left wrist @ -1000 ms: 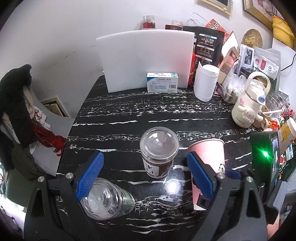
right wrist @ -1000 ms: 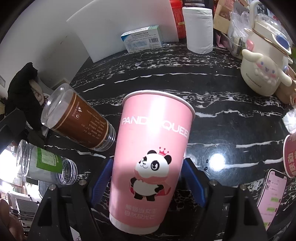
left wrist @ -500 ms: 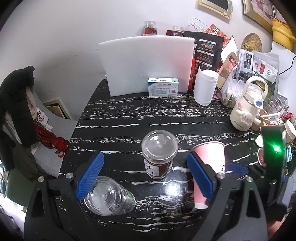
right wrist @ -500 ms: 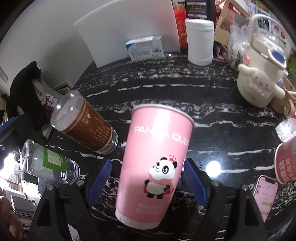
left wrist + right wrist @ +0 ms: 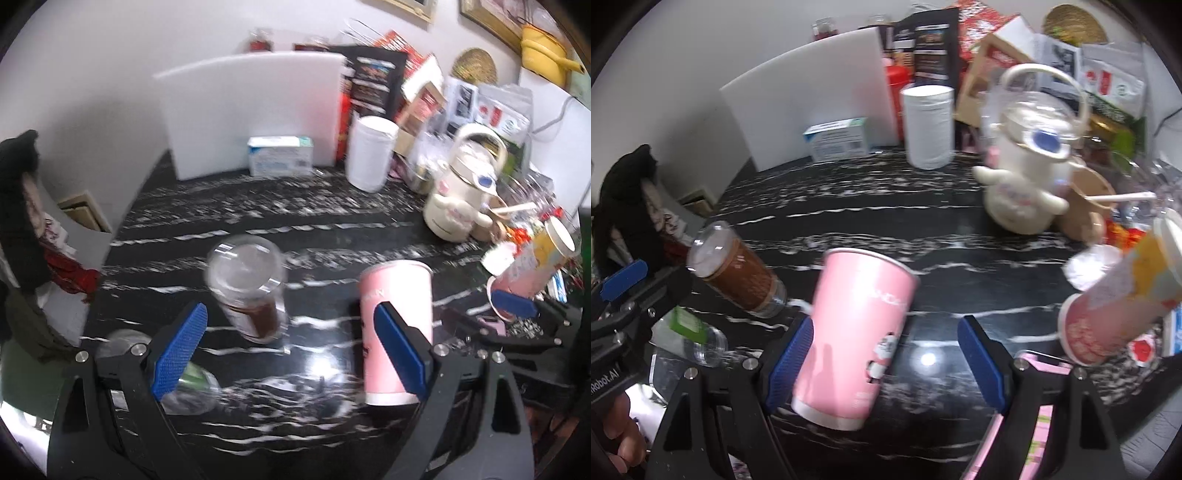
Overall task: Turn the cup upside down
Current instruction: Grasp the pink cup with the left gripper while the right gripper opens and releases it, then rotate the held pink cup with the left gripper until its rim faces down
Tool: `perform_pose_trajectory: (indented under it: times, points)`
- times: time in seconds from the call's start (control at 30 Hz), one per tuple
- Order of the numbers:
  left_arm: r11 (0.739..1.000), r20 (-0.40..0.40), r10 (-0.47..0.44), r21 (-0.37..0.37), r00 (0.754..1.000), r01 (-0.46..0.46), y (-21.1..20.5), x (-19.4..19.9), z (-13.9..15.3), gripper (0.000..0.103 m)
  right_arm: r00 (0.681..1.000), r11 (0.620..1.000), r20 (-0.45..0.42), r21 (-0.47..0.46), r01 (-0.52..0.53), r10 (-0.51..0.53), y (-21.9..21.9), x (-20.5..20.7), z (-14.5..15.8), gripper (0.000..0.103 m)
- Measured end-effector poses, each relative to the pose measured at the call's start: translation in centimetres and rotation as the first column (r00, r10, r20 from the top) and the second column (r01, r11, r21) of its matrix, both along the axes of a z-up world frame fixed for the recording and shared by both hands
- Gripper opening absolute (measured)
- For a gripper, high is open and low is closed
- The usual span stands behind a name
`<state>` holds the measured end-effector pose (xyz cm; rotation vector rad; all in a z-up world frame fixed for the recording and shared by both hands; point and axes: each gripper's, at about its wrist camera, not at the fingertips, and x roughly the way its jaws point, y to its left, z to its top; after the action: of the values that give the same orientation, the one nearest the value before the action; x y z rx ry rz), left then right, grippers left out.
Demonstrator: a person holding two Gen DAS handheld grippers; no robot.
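Black marble table carries a pink paper panda cup beside a brown-filled clear jar; right gripper and left gripper both spread.

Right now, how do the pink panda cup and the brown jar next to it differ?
The pink panda cup is opaque paper, flaring upward; the brown jar is clear-walled, straight-sided, with dark contents. The cup sits between the open right gripper's pads; the jar is outside them. Both stand on the black marble table.

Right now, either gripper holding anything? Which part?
Nothing held. Right gripper is open around the pink cup, its right pad clear of the wall. Left gripper is open, empty.
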<state>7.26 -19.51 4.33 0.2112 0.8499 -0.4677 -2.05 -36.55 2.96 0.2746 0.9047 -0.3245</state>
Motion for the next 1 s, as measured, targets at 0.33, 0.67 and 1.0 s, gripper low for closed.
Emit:
perform_pose_trajectory:
  times: [0.33,0.67,1.0]
  points:
    - [0.990,-0.141,-0.144,-0.008,0.979,0.144,-6.5,-2.2,-5.2,0.091,0.992,0.988,-0.062,-0.116,0.105,-0.113,-3.6,-2.3,-0.8,0.081]
    - [0.976,-0.174,-0.218,-0.020,0.960,0.218,-9.7,-3.6,-7.4,0.092,0.988,0.984,-0.071,-0.123,0.126,-0.135,-5.2,-2.4,-1.4,0.081]
    - [0.960,-0.190,-0.276,0.000,0.942,0.281,-12.2,-4.2,-8.1,0.093,0.984,0.981,-0.048,-0.100,0.164,-0.170,-7.0,-3.2,-1.2,0.081]
